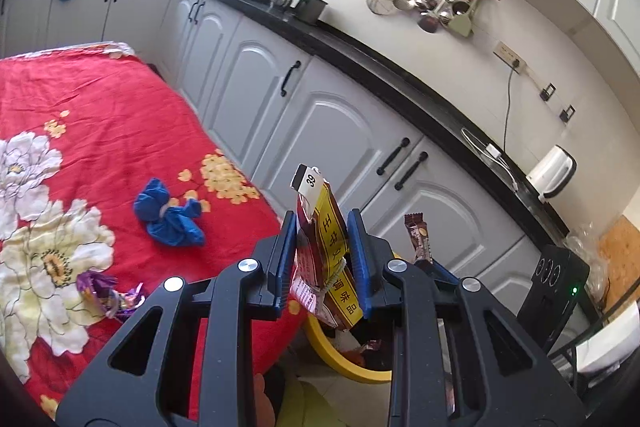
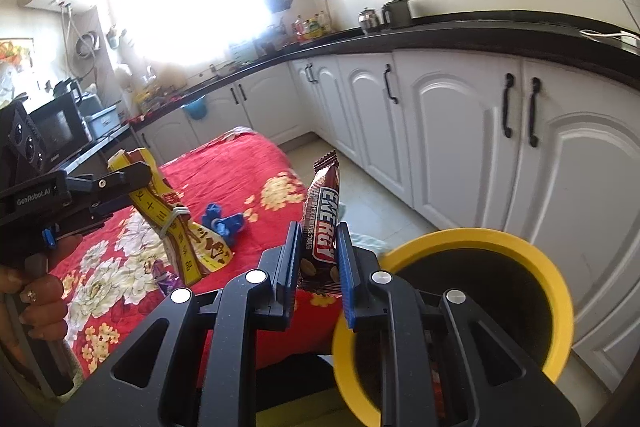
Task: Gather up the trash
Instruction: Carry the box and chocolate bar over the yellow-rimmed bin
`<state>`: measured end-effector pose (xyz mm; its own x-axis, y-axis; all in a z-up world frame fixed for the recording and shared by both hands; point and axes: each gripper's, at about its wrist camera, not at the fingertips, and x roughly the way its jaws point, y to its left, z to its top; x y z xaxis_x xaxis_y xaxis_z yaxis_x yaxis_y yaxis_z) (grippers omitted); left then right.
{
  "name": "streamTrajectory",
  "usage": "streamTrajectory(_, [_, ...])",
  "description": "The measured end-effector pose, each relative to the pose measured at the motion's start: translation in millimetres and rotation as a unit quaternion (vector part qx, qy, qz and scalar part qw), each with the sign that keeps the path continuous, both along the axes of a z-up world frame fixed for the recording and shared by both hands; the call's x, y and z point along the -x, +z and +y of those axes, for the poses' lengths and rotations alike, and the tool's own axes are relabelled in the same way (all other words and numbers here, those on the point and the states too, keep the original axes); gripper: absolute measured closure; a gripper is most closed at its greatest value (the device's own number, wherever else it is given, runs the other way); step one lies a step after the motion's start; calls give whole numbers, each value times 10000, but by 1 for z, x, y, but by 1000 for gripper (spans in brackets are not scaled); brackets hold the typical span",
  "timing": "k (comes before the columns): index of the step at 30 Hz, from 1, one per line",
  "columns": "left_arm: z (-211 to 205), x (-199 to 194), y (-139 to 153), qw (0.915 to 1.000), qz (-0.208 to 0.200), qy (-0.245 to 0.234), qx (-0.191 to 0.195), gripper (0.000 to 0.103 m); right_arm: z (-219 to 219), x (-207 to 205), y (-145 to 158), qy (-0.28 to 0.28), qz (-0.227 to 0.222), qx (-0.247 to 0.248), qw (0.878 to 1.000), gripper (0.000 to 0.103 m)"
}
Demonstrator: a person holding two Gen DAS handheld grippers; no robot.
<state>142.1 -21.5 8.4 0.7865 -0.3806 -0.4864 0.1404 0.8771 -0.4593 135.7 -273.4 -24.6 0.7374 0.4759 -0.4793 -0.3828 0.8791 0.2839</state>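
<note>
My left gripper (image 1: 322, 233) is shut on a yellow and red seasoning packet (image 1: 326, 251) bound with a rubber band, held upright above the table's edge. My right gripper (image 2: 318, 241) is shut on a brown energy bar wrapper (image 2: 322, 227). That same bar (image 1: 418, 239) pokes up to the right in the left wrist view. In the right wrist view the left gripper (image 2: 132, 183) grips the packet (image 2: 180, 227) over the red cloth. A yellow-rimmed bin (image 2: 540, 267) stands just right of the right gripper, and its rim (image 1: 344, 359) shows below the left one.
A red floral tablecloth (image 1: 100, 115) carries a crumpled blue wrapper (image 1: 168, 219) and a purple wrapper (image 1: 106, 293). White cabinets (image 1: 280, 95) under a black counter run along the right. A white kettle (image 1: 554, 171) and a black device (image 1: 554, 279) sit near the bin.
</note>
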Motion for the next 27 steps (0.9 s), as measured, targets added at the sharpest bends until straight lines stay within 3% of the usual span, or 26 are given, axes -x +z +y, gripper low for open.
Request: streamTrajectory(27, [-88,3,-14,9946,-271,-784,-618,84,-74,19,-30,-706,202,59,9973,86])
